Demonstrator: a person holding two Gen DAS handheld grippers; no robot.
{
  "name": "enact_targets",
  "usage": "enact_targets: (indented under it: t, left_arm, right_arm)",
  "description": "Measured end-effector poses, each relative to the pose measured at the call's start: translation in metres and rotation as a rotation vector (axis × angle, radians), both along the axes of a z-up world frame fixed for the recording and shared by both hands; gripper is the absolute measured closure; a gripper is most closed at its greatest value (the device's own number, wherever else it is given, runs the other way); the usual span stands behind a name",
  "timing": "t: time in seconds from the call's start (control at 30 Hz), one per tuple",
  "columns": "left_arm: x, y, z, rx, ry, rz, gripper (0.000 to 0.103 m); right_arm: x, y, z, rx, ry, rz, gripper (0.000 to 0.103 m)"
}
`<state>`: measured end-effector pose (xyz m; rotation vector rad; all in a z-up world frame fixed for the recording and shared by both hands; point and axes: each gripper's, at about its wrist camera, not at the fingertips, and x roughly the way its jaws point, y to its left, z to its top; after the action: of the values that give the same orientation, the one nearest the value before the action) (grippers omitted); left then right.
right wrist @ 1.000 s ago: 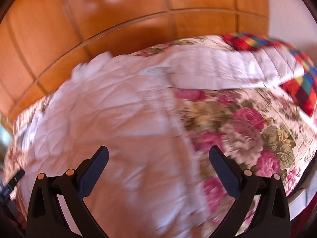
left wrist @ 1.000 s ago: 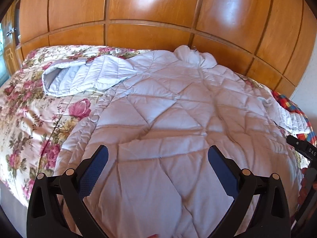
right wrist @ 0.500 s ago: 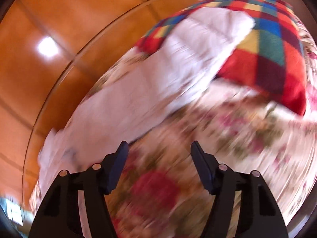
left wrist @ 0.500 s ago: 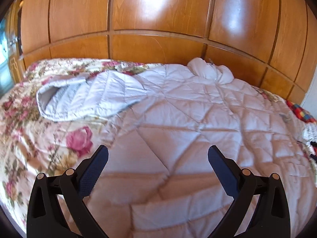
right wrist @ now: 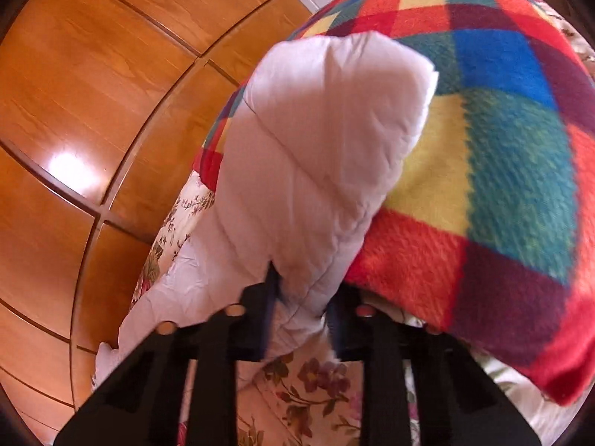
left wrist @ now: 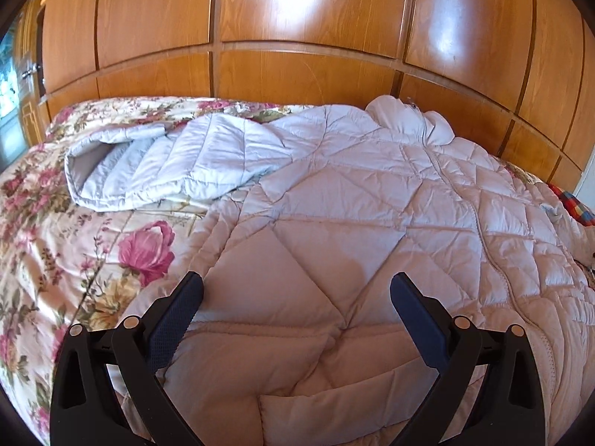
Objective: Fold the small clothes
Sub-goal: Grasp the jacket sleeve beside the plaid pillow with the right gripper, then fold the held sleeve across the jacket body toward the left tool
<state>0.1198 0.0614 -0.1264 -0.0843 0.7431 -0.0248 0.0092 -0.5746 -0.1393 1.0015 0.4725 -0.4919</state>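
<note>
Swung over, right hand-held gripper [right wrist: 301, 297] has closed on puffy quilted sleeve [right wrist: 319, 156].

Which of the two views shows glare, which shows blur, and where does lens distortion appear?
Left wrist view: sharp, with bright glare patches on the wooden wardrobe; its panel lines bow from the fisheye lens. Right wrist view: softer, the checked blanket and floral bedspread slightly blurred; one glare spot on the wood, and dark corners in both.
</note>
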Motion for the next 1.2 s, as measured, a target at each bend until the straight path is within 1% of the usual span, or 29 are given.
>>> enact_targets:
  t: [0.07,0.13,0.27,0.33,0.43,0.5,0.53,0.57,0.6,0.7,0.83,0.87,0.97,1.03,1.13,1.2]
  left_arm:
    - [0.002,0.000,-0.004,-0.003,0.016,0.000,0.003]
    - [0.002,0.000,-0.006,-0.001,0.028,0.001,0.003]
    - [0.006,0.000,-0.010,0.001,0.053,0.003,0.003]
    - [0.007,0.000,-0.010,-0.001,0.062,0.004,0.003]
    - [0.006,0.001,-0.011,-0.011,0.063,0.003,0.003]
    - [0.006,0.004,-0.011,-0.026,0.060,0.000,0.003]
    - [0.005,0.005,-0.011,-0.034,0.059,0.000,0.003]
    - [0.005,0.006,-0.010,-0.047,0.055,-0.002,0.003]
    - [0.004,0.008,-0.010,-0.057,0.052,-0.003,0.003]
    - [0.001,0.012,-0.007,-0.100,0.039,-0.003,0.003]
    - [-0.006,0.023,0.004,-0.189,0.012,0.010,0.003]
    - [-0.008,0.028,0.007,-0.226,0.008,0.019,0.003]
    - [-0.016,0.038,0.015,-0.292,-0.008,0.029,0.003]
    - [-0.020,0.042,0.022,-0.300,-0.023,0.038,0.003]
    - [-0.024,0.045,0.033,-0.277,-0.044,0.037,0.003]
    - [-0.026,0.047,0.037,-0.272,-0.052,0.033,0.003]
  right_arm:
    - [0.004,0.006,0.010,-0.046,0.016,0.017,0.094]
    - [0.010,0.014,0.020,-0.095,0.019,0.027,0.095]
    - [0.016,0.035,0.052,-0.176,0.010,0.063,0.097]
    - [0.024,0.054,0.072,-0.250,0.022,0.093,0.097]
    - [0.035,0.097,0.108,-0.376,0.009,0.160,0.097]
    - [0.042,0.126,0.124,-0.430,-0.008,0.209,0.097]
    - [0.049,0.148,0.135,-0.454,-0.028,0.250,0.097]
    - [0.064,0.161,0.140,-0.466,-0.037,0.276,0.097]
    - [0.070,0.178,0.145,-0.479,-0.047,0.306,0.097]
    - [0.091,0.242,0.159,-0.517,-0.080,0.433,0.097]
    - [0.116,0.319,0.157,-0.556,-0.103,0.587,0.097]
    - [0.123,0.341,0.153,-0.560,-0.103,0.634,0.097]
    - [0.141,0.390,0.136,-0.552,-0.088,0.747,0.097]
    - [0.152,0.424,0.119,-0.549,-0.063,0.826,0.097]
    - [0.161,0.465,0.094,-0.547,-0.010,0.914,0.096]
    - [0.164,0.484,0.077,-0.536,0.033,0.950,0.090]
